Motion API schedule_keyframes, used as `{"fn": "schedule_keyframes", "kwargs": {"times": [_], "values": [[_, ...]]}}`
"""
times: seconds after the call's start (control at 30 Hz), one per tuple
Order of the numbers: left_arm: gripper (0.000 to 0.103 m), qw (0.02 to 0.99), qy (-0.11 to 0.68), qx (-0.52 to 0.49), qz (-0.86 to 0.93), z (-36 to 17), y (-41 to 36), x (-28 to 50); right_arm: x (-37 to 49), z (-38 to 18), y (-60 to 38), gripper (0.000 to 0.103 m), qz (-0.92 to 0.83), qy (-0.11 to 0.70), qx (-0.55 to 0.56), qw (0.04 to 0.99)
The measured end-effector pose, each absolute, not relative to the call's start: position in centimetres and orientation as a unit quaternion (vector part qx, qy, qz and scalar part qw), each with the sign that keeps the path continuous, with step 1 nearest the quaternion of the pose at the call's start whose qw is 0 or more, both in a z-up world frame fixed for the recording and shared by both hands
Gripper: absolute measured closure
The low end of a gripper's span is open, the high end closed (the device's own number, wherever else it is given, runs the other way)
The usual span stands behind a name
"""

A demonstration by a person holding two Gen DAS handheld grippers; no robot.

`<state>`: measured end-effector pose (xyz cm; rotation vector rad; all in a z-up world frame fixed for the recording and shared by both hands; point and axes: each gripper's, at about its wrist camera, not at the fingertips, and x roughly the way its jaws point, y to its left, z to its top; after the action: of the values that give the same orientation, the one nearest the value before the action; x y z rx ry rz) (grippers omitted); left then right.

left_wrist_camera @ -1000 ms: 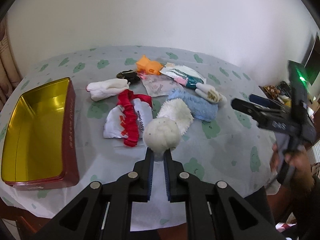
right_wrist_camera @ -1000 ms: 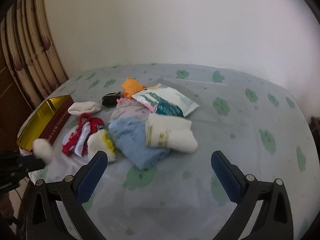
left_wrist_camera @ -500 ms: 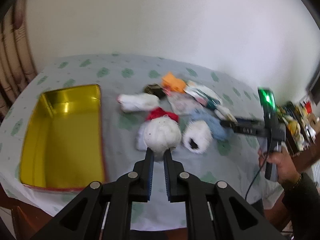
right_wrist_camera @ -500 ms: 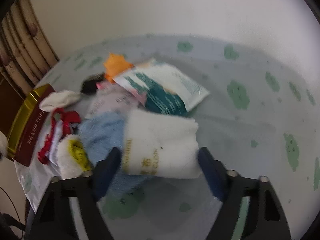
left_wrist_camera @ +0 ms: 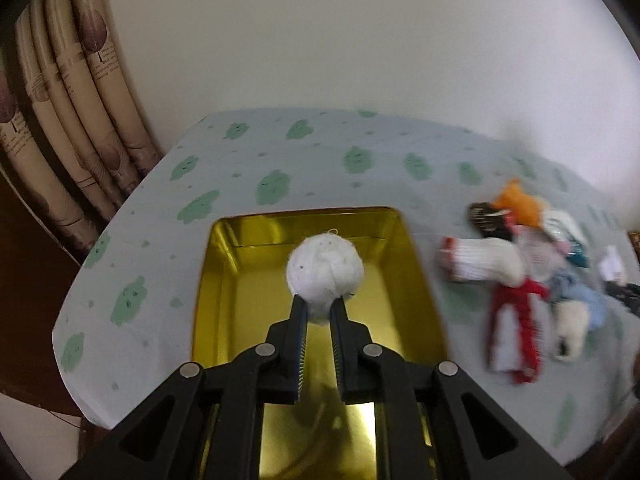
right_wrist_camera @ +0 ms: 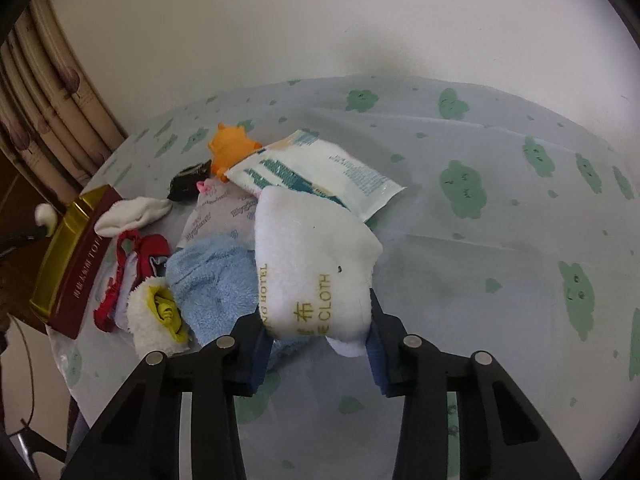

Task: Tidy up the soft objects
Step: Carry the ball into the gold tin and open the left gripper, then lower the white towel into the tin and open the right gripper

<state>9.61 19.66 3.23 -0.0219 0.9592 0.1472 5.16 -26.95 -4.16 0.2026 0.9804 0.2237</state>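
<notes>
My left gripper (left_wrist_camera: 319,304) holds a white fluffy ball (left_wrist_camera: 325,270) over the open gold tin (left_wrist_camera: 256,288). Its jaws are just starting to open, and the pads still pinch the ball. In the right wrist view the same ball (right_wrist_camera: 45,214) shows at the far left, above the tin (right_wrist_camera: 76,256). My right gripper (right_wrist_camera: 316,316) is closing on a folded white hotel cloth (right_wrist_camera: 308,256), whose near end bulges between the pads. The cloth lies partly on a blue towel (right_wrist_camera: 212,276).
On the cloud-print tablecloth (right_wrist_camera: 480,240) lies a pile: a wipes packet (right_wrist_camera: 316,172), an orange toy (right_wrist_camera: 230,148), a black item (right_wrist_camera: 188,178), a white sock (right_wrist_camera: 134,214), a red and white piece (right_wrist_camera: 132,268) and a fluffy white and yellow item (right_wrist_camera: 156,320). Curtains (left_wrist_camera: 60,100) hang at the left.
The left gripper carried the ball leftward from the pile to above the tin. The right gripper moved in on the white cloth and closed its wide jaws around it.
</notes>
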Motion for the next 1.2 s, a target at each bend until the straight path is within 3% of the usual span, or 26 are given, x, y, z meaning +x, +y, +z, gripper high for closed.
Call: {"fn": "schedule_keyframes", "kwargs": {"times": [0.13, 0.3, 0.43, 0.77, 1.0, 1.2], "values": [[0.087, 0.877, 0.472, 0.003, 0.089, 1.4, 21.5, 12.0, 4.1, -2.6, -27.8, 0.065, 0.100, 0.455, 0.099, 0.880], [0.070, 0.868, 0.488, 0.001, 0.088, -0.2, 22.7, 13.7, 3.3, -0.4, -27.7, 0.065, 0.104, 0.438, 0.096, 0.888], [0.070, 0.872, 0.480, -0.004, 0.093, -0.1, 23.2, 13.9, 3.1, 1.5, -26.4, 0.065, 0.118, 0.422, 0.090, 0.895], [0.059, 0.902, 0.408, -0.058, 0.127, 4.4, 21.5, 4.5, 3.8, 5.6, -16.6, 0.065, 0.225, 0.392, 0.068, 0.890], [0.056, 0.899, 0.391, -0.092, 0.175, 3.7, 20.4, -3.1, 5.6, 6.6, -4.1, 0.064, 0.324, 0.390, 0.032, 0.861], [0.056, 0.894, 0.394, -0.092, 0.193, 1.9, 20.2, -6.5, 9.0, 3.9, 5.6, 0.064, 0.357, 0.414, -0.007, 0.837]]}}
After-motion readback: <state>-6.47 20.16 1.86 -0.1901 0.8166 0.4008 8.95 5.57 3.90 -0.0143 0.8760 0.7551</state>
